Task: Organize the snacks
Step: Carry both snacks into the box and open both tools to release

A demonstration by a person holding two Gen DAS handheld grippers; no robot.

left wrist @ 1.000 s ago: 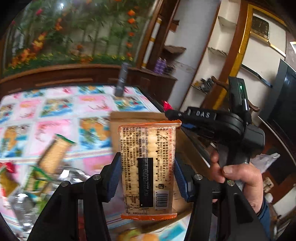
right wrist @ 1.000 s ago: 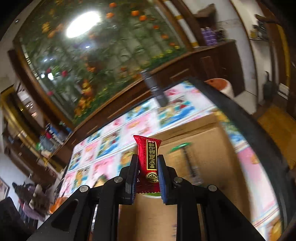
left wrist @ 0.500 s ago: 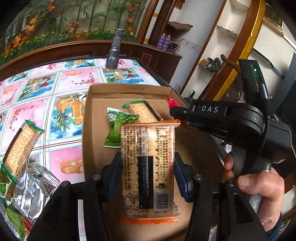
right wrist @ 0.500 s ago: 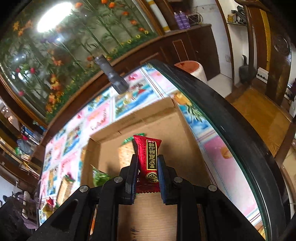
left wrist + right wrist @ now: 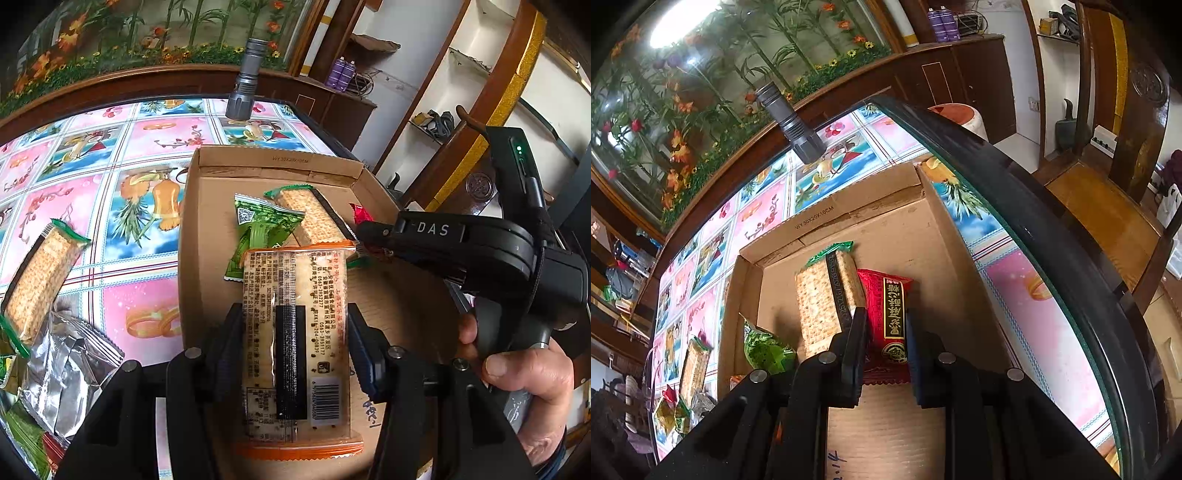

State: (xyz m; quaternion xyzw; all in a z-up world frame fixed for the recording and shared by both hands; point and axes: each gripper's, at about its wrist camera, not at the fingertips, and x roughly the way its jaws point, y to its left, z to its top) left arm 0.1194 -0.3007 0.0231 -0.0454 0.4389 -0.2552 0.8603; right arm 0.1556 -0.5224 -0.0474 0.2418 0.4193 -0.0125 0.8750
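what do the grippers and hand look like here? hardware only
Both grippers, left gripper and right gripper, are matte black with blue ribbed pads and silver screw heads. The right one's body carries white DAS lettering, a green LED and a black cable. A dark blue sleeve cuff shows at the hand.

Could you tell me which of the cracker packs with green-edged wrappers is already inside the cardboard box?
The green-edged cracker pack beside the green snack packet lies inside the cardboard box; the other one lies outside it on the tablecloth.

red packet (image 5: 888, 317), green wrapper (image 5: 264, 229), brown box (image 5: 207, 236)
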